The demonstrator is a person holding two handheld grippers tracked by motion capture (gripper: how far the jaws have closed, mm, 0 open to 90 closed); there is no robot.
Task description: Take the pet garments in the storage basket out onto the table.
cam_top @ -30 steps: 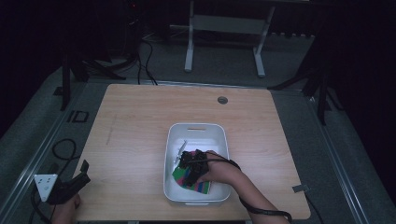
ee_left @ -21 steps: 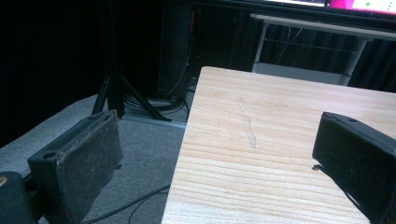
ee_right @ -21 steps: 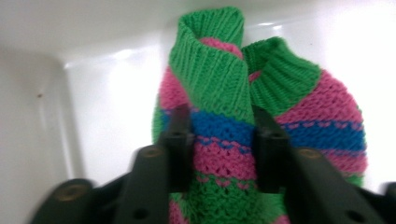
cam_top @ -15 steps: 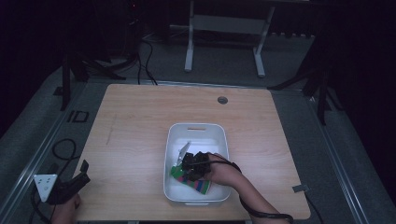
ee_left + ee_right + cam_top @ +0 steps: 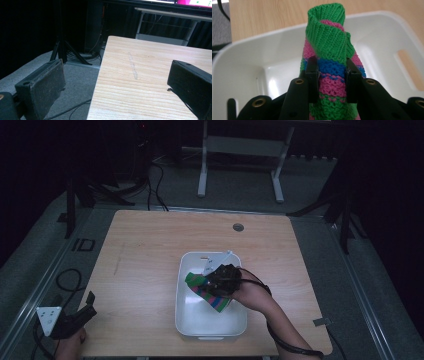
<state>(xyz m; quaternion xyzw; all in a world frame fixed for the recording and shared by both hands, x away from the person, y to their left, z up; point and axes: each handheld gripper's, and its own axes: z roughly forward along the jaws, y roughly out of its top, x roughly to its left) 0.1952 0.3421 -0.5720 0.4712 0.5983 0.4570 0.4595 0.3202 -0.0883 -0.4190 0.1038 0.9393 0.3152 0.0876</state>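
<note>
high view: a wooden table (image 5: pixel 150 270) takes up the middle, with a small round hole (image 5: pixel 238 227) near its far edge at about twelve o'clock. a white tub (image 5: pixel 210 326) sits on the table toward five o'clock from the table's centre, close to the near edge.

over the tub hangs a striped knitted sock (image 5: pixel 207 291) — green, pink and blue bands — lifted off the tub floor and slanting from ten o'clock down to four o'clock. the right gripper (image 5: pixel 220 279) has it pinched, with the person's hand and forearm coming in from five o'clock and a black cable trailing along the arm. in the right gripper view the two black jaws press on either side of the sock (image 5: pixel 329 67) at its blue band, the green cuff standing above them at twelve o'clock and the white tub (image 5: pixel 262 50) behind.

the left gripper (image 5: pixel 82 312) sits at the table's near left corner, around seven o'clock, partly off the edge, well apart from the tub. in the left gripper view its jaws are spread wide with nothing between them — bare table (image 5: pixel 140 75) ahead toward one o'clock, grey floor (image 5: pixel 77 80) at its left.
</note>
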